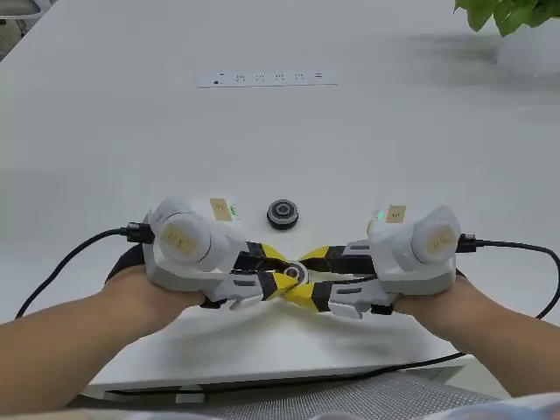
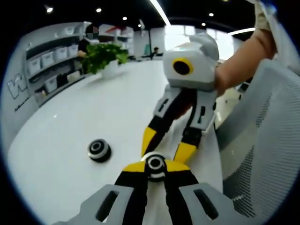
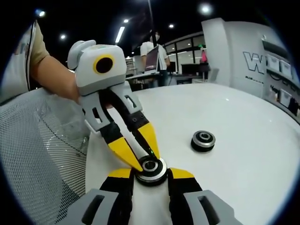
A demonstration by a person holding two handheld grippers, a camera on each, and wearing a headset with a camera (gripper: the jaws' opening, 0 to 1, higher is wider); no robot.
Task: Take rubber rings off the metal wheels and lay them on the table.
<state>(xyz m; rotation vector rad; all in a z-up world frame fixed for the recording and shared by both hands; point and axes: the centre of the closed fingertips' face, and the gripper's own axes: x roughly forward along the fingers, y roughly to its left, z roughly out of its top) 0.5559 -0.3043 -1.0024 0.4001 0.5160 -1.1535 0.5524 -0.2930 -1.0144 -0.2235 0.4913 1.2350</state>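
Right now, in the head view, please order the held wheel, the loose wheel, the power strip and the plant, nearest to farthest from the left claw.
1. Held wheel: gripped in the left claw itself.
2. Loose wheel: just beyond it.
3. Power strip: far ahead, centre.
4. Plant: farthest, back right corner.

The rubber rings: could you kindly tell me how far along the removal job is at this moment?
Done: nothing yet; the near wheel and far wheel both wear black rings. In hand: the left gripper and right gripper both close their fingers on the near wheel. Left: peeling that ring off, laying it on the table, then repeating with the far wheel.
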